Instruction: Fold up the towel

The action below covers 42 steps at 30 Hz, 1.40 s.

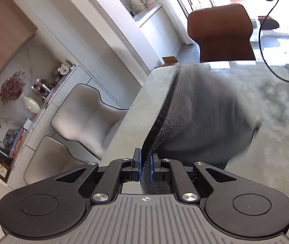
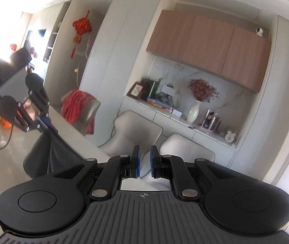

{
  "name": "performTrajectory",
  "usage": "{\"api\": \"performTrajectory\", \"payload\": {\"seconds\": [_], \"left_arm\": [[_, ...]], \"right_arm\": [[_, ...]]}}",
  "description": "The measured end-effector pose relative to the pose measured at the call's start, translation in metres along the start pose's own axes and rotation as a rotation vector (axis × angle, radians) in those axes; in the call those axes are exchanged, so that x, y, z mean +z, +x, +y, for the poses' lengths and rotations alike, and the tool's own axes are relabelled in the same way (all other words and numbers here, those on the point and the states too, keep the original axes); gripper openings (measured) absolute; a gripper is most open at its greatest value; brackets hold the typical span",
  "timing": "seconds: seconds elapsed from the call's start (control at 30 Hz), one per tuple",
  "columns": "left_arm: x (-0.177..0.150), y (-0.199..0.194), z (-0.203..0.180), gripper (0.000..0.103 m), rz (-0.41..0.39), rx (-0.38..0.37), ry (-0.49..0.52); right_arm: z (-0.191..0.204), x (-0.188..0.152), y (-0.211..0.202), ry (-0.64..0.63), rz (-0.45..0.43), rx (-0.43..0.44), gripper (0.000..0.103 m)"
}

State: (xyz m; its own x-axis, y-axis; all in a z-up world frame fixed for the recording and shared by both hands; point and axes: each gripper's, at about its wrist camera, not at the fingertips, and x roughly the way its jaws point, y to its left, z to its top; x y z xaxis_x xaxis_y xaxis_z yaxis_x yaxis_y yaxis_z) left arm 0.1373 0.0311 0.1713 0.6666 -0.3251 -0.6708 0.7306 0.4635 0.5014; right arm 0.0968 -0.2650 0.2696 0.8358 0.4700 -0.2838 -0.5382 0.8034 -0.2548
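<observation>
A dark grey towel (image 1: 201, 118) hangs from my left gripper (image 1: 146, 162), which is shut on its edge and holds it up above the pale marble table (image 1: 276, 142). The towel drapes down and away toward the table's far edge. In the right wrist view my left gripper (image 2: 44, 122) shows at the left with the towel (image 2: 50, 152) hanging under it. My right gripper (image 2: 144, 160) is open with a small gap between its blue pads and holds nothing. It is raised and points at the wall shelves.
Two pale grey chairs (image 2: 136, 134) stand at the table's side. A brown chair (image 1: 219, 34) stands at the far end. A black cable (image 1: 266, 50) hangs over the table. A shelf with a white vase (image 2: 193, 111), books and a clock lines the wall.
</observation>
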Motion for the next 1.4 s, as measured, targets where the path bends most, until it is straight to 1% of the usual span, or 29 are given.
{"api": "performTrajectory", "payload": {"seconds": [0.07, 0.13, 0.17, 0.2, 0.23, 0.3, 0.33, 0.4, 0.5, 0.6, 0.7, 0.73, 0.83, 0.9, 1.0, 1.03, 1.07, 1.1, 1.13, 1.17, 1.2, 1.3, 1.4], "left_arm": [[-0.003, 0.003, -0.009, 0.007, 0.020, -0.019, 0.035], [-0.005, 0.012, -0.024, 0.007, 0.045, -0.039, 0.070], [-0.008, 0.017, -0.031, 0.007, 0.059, -0.051, 0.082], [-0.011, 0.020, -0.036, 0.007, 0.073, -0.070, 0.089], [-0.014, 0.022, -0.041, 0.007, 0.079, -0.087, 0.102], [-0.021, 0.022, -0.050, 0.007, 0.084, -0.120, 0.127], [-0.025, 0.021, -0.056, 0.008, 0.084, -0.137, 0.133], [-0.035, 0.018, -0.070, 0.008, 0.079, -0.183, 0.149], [-0.043, 0.008, -0.077, 0.009, 0.073, -0.219, 0.163], [-0.051, 0.002, -0.081, 0.009, 0.071, -0.240, 0.155], [-0.056, -0.003, -0.082, 0.009, 0.072, -0.239, 0.141], [-0.058, -0.004, -0.083, 0.009, 0.072, -0.239, 0.136], [-0.061, -0.008, -0.082, 0.011, 0.071, -0.239, 0.119], [-0.064, -0.011, -0.081, 0.011, 0.077, -0.232, 0.109], [-0.068, -0.012, -0.080, 0.011, 0.087, -0.225, 0.097], [-0.070, -0.013, -0.080, 0.011, 0.090, -0.217, 0.088], [-0.072, -0.013, -0.077, 0.011, 0.094, -0.207, 0.076], [-0.075, -0.012, -0.076, 0.012, 0.100, -0.200, 0.062], [-0.078, -0.011, -0.074, 0.012, 0.107, -0.194, 0.049], [-0.081, -0.011, -0.073, 0.012, 0.113, -0.188, 0.035], [-0.081, -0.008, -0.069, 0.013, 0.116, -0.187, 0.020], [-0.089, 0.001, -0.069, 0.013, 0.128, -0.205, -0.016], [-0.099, 0.013, -0.074, 0.014, 0.146, -0.227, -0.045]], "right_arm": [[0.002, -0.003, 0.006, 0.009, 0.012, 0.034, 0.010], [0.012, -0.014, 0.015, 0.023, 0.051, 0.099, 0.013], [0.016, -0.018, 0.019, 0.035, 0.073, 0.144, 0.015], [0.024, -0.027, 0.027, 0.061, 0.110, 0.219, 0.022], [0.032, -0.035, 0.036, 0.085, 0.144, 0.273, 0.030], [0.048, -0.050, 0.055, 0.120, 0.215, 0.350, 0.031], [0.058, -0.058, 0.065, 0.118, 0.248, 0.375, 0.031], [0.078, -0.071, 0.083, 0.080, 0.299, 0.410, 0.031], [0.107, -0.085, 0.100, -0.039, 0.325, 0.457, 0.033], [0.132, -0.096, 0.110, -0.160, 0.323, 0.527, 0.033], [0.159, -0.109, 0.124, -0.292, 0.325, 0.592, 0.034], [0.169, -0.113, 0.129, -0.335, 0.325, 0.604, 0.034], [0.196, -0.126, 0.146, -0.423, 0.292, 0.587, 0.035], [0.205, -0.131, 0.154, -0.424, 0.266, 0.583, 0.036], [0.217, -0.130, 0.166, -0.427, 0.199, 0.613, 0.036], [0.218, -0.132, 0.172, -0.429, 0.187, 0.621, 0.036], [0.219, -0.131, 0.174, -0.425, 0.184, 0.651, 0.036], [0.220, -0.130, 0.179, -0.407, 0.220, 0.696, 0.030], [0.222, -0.128, 0.186, -0.400, 0.267, 0.711, 0.016], [0.223, -0.129, 0.188, -0.409, 0.291, 0.714, 0.011], [0.226, -0.131, 0.188, -0.428, 0.313, 0.713, 0.011], [0.230, -0.135, 0.176, -0.423, 0.352, 0.687, 0.009], [0.224, -0.133, 0.160, -0.375, 0.357, 0.631, 0.008]]}}
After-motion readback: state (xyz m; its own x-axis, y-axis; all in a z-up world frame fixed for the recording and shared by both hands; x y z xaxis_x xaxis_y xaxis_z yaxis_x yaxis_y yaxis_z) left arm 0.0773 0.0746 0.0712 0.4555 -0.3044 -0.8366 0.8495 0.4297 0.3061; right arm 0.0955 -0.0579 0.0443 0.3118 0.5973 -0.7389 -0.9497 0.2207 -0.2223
